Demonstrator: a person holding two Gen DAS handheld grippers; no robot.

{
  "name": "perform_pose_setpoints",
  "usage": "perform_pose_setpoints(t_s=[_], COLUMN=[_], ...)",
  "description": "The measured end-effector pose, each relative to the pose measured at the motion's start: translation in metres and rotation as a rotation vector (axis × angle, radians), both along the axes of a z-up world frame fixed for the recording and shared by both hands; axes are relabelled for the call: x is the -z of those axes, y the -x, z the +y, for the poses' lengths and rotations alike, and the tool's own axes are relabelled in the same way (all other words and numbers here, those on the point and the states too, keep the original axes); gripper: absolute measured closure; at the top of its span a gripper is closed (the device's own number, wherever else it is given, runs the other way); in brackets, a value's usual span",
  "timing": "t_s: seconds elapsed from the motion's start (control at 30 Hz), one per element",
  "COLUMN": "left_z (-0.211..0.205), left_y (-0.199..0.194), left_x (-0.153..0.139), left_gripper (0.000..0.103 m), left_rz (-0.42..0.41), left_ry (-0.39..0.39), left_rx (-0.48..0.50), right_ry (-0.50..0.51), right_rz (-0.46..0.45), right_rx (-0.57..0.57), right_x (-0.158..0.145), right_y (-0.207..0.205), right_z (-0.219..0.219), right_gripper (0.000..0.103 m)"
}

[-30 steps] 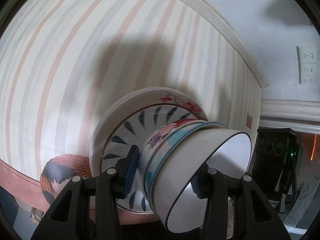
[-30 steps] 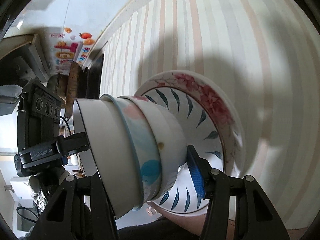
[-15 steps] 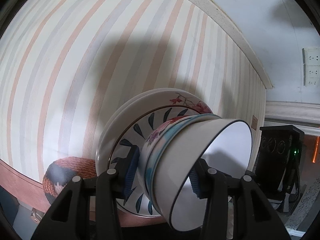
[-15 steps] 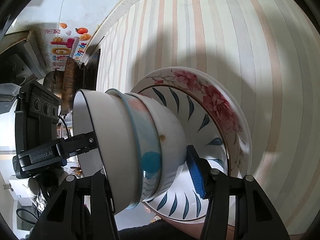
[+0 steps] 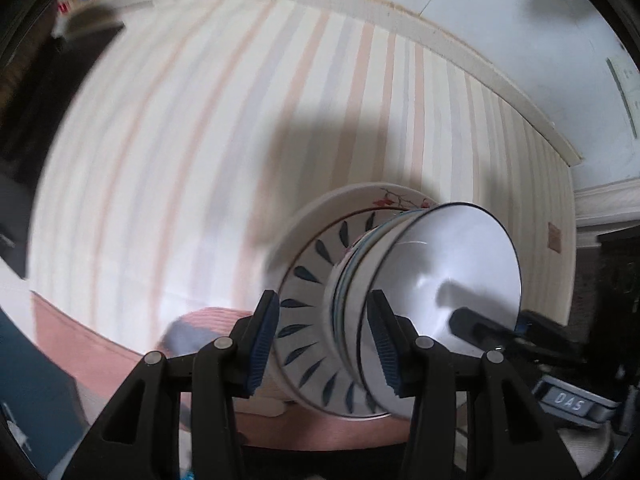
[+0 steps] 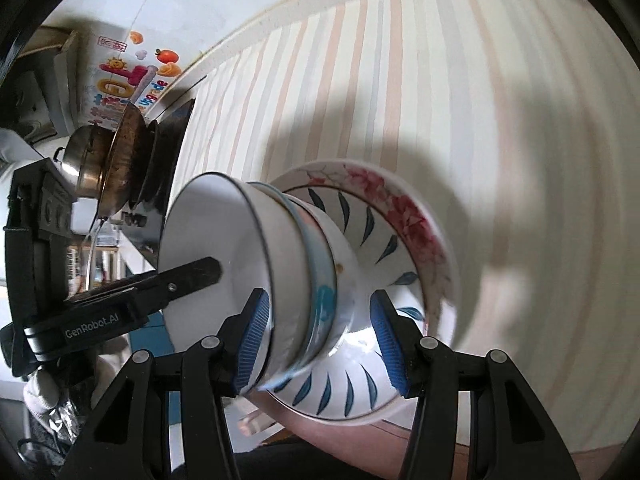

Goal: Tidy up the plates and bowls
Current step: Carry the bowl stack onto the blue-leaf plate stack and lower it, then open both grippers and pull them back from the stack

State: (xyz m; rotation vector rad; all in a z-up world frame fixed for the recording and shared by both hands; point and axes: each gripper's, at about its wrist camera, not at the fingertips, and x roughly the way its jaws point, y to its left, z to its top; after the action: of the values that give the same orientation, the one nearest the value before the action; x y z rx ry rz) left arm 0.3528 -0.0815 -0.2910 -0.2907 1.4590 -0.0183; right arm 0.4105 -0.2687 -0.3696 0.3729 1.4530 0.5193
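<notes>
Left wrist view: we note left gripper (image 5: 326,344) clamping stack of plates and bowls (image 5: 360,300) above striped tablecloth (image 5: 240,120). Right gripper (image 6: 318,342) pinches same stack's opposite side, pads on bowls.

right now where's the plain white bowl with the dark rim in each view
Left wrist view: the white bowl sits right of centre, its open mouth facing right, at the end of the stack.
Right wrist view: the white bowl sits left of centre, mouth facing left.
Shared landmark: the plate with blue leaf marks behind the bowls, on the striped cloth.
</notes>
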Motion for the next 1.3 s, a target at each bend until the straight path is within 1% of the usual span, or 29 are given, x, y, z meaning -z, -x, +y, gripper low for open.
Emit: perform_pose_setpoints(t_s=[0.07, 0.13, 0.17, 0.2, 0.23, 0.27, 0.3, 0.33, 0.37, 0.43, 0.5, 0.6, 0.7, 0.77, 0.83, 0.9, 1.07, 1.3], left_z=[0.0, -0.003, -0.003, -0.003, -0.003, -0.002, -0.001, 0.001, 0.001, 0.004, 0.004, 0.005, 0.008, 0.012, 0.014, 0.015, 0.015, 0.011], left_y=[0.008, 0.018, 0.024, 0.03, 0.036, 0.043, 0.048, 0.055, 0.061, 0.075, 0.086, 0.107, 0.131, 0.15, 0.172, 0.194, 0.25, 0.33], left_x=[-0.012, -0.027, -0.033, -0.042, -0.049, -0.058, -0.064, -0.073, -0.079, -0.095, -0.109, -0.135, -0.161, -0.18, -0.197, -0.213, -0.236, -0.257], left_gripper=[0.06, 0.06, 0.057, 0.05, 0.048, 0.037, 0.022, 0.017, 0.013, 0.013, 0.01, 0.01, 0.009, 0.009, 0.004, 0.002, 0.0, 0.0], left_rz=[-0.036, -0.081, -0.106, -0.133, -0.155, -0.18, -0.2, -0.23, -0.251, -0.301, -0.344, -0.411, -0.472, -0.52, -0.576, -0.619, -0.674, -0.716], left_ry=[-0.031, -0.082, -0.101, -0.114, -0.119, -0.124, -0.132, -0.144, -0.152, -0.171, -0.183, -0.2, -0.205, -0.197, -0.19, -0.186, -0.184, -0.219], left_rx=[0.02, 0.049, 0.061, 0.07, 0.076, 0.084, 0.09, 0.099, 0.103, 0.118, 0.135, 0.16, 0.173, 0.171, 0.167, 0.162, 0.149, 0.098], right_ry=[0.043, 0.091, 0.117, 0.135, 0.166, 0.191, 0.209, 0.23, 0.244, 0.292, 0.33, 0.376, 0.395, 0.398, 0.415, 0.422, 0.433, 0.443], right_rz=[-0.04, -0.088, -0.113, -0.132, -0.161, -0.187, -0.208, -0.237, -0.259, -0.31, -0.37, -0.448, -0.512, -0.536, -0.569, -0.612, -0.687, -0.757], right_rx=[0.0, 0.002, 0.007, 0.012, 0.024, 0.039, 0.054, 0.076, 0.09, 0.139, 0.194, 0.255, 0.313, 0.328, 0.348, 0.363, 0.382, 0.353], right_x=[-0.014, -0.031, -0.041, -0.048, -0.059, -0.07, -0.078, -0.09, -0.1, -0.122, -0.148, -0.182, -0.216, -0.235, -0.256, -0.277, -0.309, -0.336], right_y=[0.008, 0.02, 0.028, 0.034, 0.043, 0.052, 0.06, 0.07, 0.078, 0.098, 0.121, 0.152, 0.191, 0.213, 0.24, 0.271, 0.336, 0.424], right_z=[-0.001, -0.001, 0.0, -0.001, 0.0, 0.001, 0.001, 0.002, 0.002, 0.006, 0.008, 0.014, 0.017, 0.017, 0.02, 0.022, 0.028, 0.027], right_gripper=[0.047, 0.047, 0.047, 0.044, 0.04, 0.028, 0.016, 0.014, 0.013, 0.01, 0.008, 0.007, 0.005, 0.005, 0.004, 0.004, 0.003, 0.003])
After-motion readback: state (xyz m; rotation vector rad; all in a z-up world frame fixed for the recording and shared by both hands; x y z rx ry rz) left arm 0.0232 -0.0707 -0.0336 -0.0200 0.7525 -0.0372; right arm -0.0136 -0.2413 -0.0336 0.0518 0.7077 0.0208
